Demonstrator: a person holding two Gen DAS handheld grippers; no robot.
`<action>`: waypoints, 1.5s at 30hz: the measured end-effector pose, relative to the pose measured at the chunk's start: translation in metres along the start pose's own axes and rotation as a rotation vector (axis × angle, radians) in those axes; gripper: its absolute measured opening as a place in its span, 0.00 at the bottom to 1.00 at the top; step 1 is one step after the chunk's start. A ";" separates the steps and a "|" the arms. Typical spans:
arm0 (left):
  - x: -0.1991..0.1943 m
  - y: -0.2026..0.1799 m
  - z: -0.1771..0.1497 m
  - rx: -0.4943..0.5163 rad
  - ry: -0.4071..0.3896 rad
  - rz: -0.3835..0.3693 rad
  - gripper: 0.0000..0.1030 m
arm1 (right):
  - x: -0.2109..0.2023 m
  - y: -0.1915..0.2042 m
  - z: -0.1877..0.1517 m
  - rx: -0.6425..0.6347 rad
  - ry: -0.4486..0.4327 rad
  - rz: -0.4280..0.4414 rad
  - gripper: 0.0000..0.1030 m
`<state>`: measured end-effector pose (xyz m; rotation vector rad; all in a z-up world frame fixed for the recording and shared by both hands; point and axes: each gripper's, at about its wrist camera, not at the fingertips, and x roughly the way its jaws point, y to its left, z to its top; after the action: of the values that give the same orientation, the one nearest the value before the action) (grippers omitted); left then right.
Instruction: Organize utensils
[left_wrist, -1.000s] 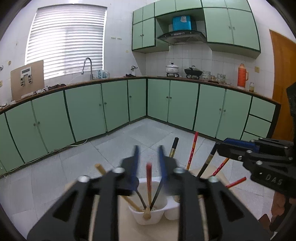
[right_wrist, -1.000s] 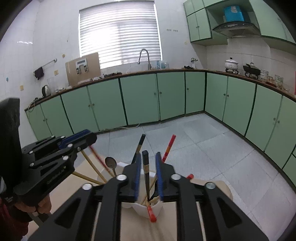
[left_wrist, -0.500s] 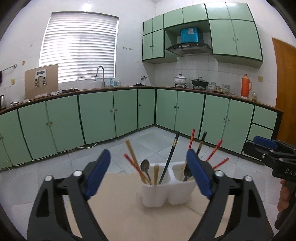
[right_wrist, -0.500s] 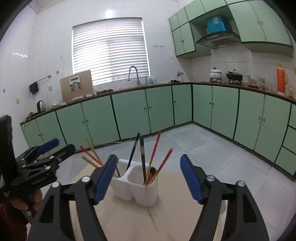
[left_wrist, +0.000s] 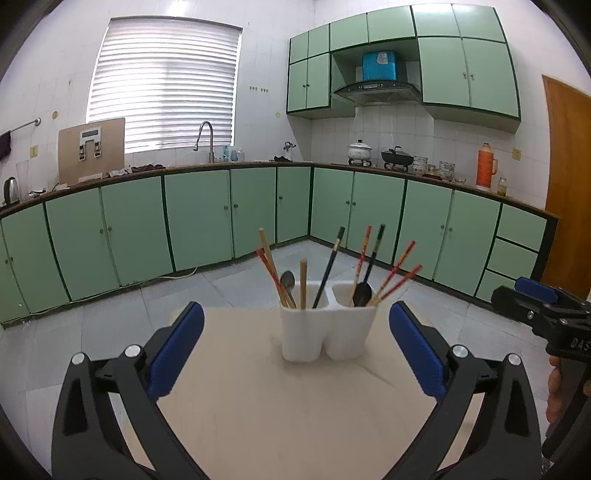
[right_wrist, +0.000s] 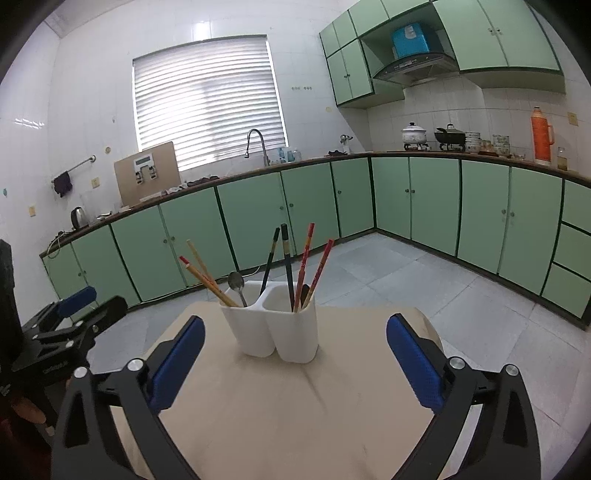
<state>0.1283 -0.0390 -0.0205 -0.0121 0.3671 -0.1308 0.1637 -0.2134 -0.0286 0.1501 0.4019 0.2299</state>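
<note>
A white two-compartment holder (left_wrist: 327, 332) (right_wrist: 277, 328) stands on the beige table (left_wrist: 295, 417). Its left cup holds a red chopstick (left_wrist: 267, 269), wooden ones, a black one and a metal spoon (left_wrist: 287, 280). In the right cup are red chopsticks (left_wrist: 400, 273), a black one and a dark spoon (left_wrist: 362, 293). My left gripper (left_wrist: 295, 310) is back from the holder, its jaws opening wide with nothing between them. My right gripper (right_wrist: 295, 321) is the same, jaws opening and empty. Each shows at the other view's edge: right gripper (left_wrist: 524, 295), left gripper (right_wrist: 94, 302).
The table ends just behind the holder, with grey tiled floor (left_wrist: 229, 284) beyond. Green cabinets (left_wrist: 199, 221) line the far walls under a counter with a sink tap, pots and an orange flask (left_wrist: 485, 166). A person's hand (left_wrist: 554, 387) holds the right gripper.
Both grippers went from nearly shut close over the holder, around a red and a black chopstick, to wide open and drawn back. Those chopsticks now stand in the holder.
</note>
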 end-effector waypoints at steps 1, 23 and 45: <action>-0.005 0.000 -0.002 -0.003 0.004 -0.003 0.95 | -0.003 0.001 -0.001 0.000 -0.003 0.003 0.94; -0.090 -0.005 0.014 0.001 -0.113 0.000 0.95 | -0.068 0.045 0.004 -0.099 -0.098 0.049 0.94; -0.125 -0.015 0.016 0.025 -0.163 0.000 0.95 | -0.102 0.057 0.010 -0.122 -0.150 0.071 0.94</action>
<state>0.0164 -0.0378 0.0396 0.0018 0.2029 -0.1331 0.0655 -0.1848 0.0290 0.0612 0.2332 0.3108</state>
